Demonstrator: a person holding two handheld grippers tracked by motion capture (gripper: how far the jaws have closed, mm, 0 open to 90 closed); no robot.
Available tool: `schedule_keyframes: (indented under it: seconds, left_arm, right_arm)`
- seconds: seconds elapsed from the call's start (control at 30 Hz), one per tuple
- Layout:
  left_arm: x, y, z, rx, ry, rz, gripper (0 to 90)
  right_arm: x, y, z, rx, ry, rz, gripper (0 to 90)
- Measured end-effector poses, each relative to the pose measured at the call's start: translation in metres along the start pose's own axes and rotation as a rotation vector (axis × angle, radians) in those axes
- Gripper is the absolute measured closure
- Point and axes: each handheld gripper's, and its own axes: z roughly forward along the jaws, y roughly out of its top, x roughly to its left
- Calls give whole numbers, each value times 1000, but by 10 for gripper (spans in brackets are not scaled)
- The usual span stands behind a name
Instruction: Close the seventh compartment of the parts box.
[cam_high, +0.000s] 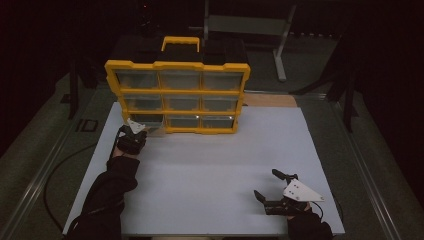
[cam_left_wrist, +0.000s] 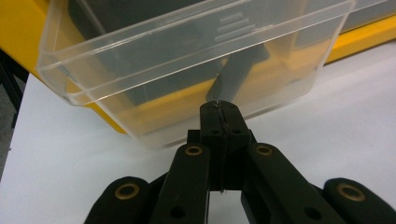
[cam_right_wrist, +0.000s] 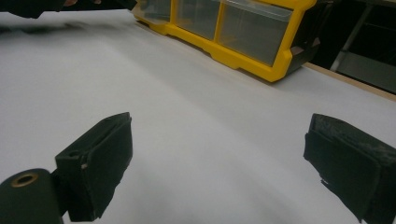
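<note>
A yellow organizer (cam_high: 177, 95) with three rows of clear drawers stands at the back of the white table top (cam_high: 215, 160). Its bottom-left clear drawer (cam_high: 150, 126) sticks out toward me. My left gripper (cam_high: 136, 132) is at that drawer's front. In the left gripper view the pads of the left gripper (cam_left_wrist: 219, 109) are pressed together on the lower front edge of the clear drawer (cam_left_wrist: 187, 60), which looks empty. Near the front right of the table, my right gripper (cam_high: 266, 183) rests open with nothing between its fingers. The right gripper (cam_right_wrist: 219, 158) has its jaws spread wide over bare white surface.
The organizer has a yellow carry handle (cam_high: 180, 42) on top. Its right end (cam_right_wrist: 261, 37) lies far ahead in the right gripper view. A grey metal stand (cam_high: 280, 35) is on the floor behind the table. A strip of wooden edge (cam_high: 270, 100) lies beside the organizer.
</note>
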Motion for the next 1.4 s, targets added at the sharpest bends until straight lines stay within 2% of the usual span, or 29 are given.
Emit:
schedule_keyframes:
  seconds: [0.4, 0.63, 1.4]
  left_arm:
    - [4, 11, 10, -14, 0, 5, 900]
    - [6, 12, 14, -31, -14, 21, 900]
    - [8, 22, 25, -45, -12, 21, 900]
  right_arm:
    - [0, 0, 0, -1, 0, 3, 80]
    - [-1, 0, 0, -2, -3, 2, 80]
    - [-1, -1, 0, 0, -3, 6, 80]
